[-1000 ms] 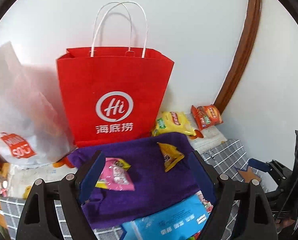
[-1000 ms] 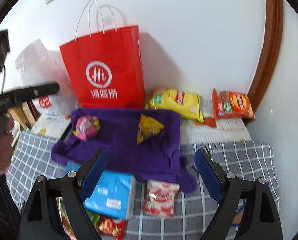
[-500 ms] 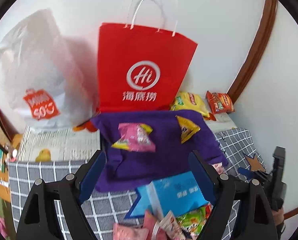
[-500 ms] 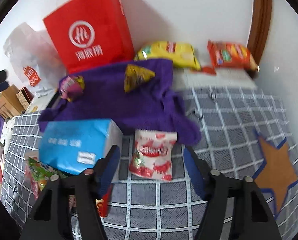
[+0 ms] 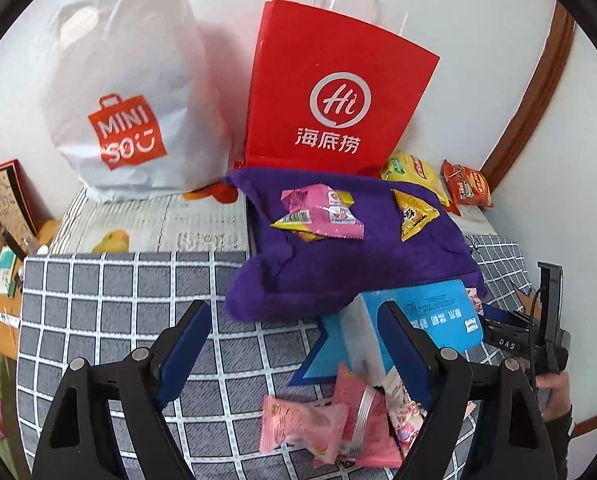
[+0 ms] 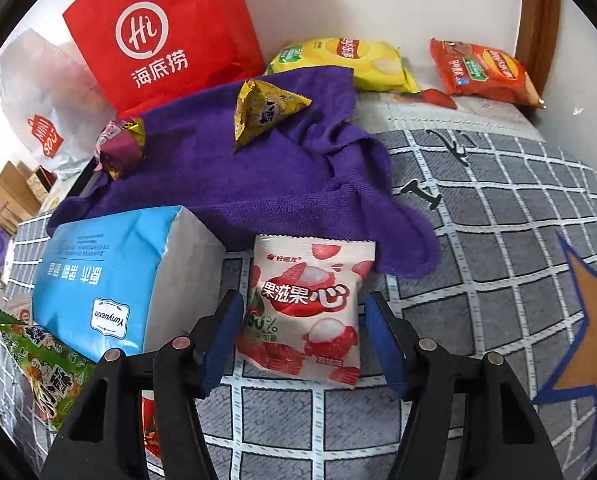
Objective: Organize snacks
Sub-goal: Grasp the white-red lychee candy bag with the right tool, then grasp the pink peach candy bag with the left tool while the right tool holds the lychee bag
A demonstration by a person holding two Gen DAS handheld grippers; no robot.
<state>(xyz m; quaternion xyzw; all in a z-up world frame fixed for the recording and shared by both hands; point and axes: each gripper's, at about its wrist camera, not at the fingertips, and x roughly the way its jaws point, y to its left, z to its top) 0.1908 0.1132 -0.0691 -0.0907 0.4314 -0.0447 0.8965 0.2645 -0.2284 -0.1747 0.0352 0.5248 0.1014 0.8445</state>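
**Lychee packet sits between my right tongs**

My right gripper [image 6: 304, 322] is unclenched, its pads astride but clear of the white-and-red lychee packet [image 6: 306, 304] flat on the checked cover [image 6: 498, 272]; its long axis runs away from me. My left gripper [image 5: 294, 344] hangs spread and empty, farther off.

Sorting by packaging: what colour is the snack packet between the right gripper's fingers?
The lychee candy packet is white with red-pink fruit pictures, clearest in the right wrist view.
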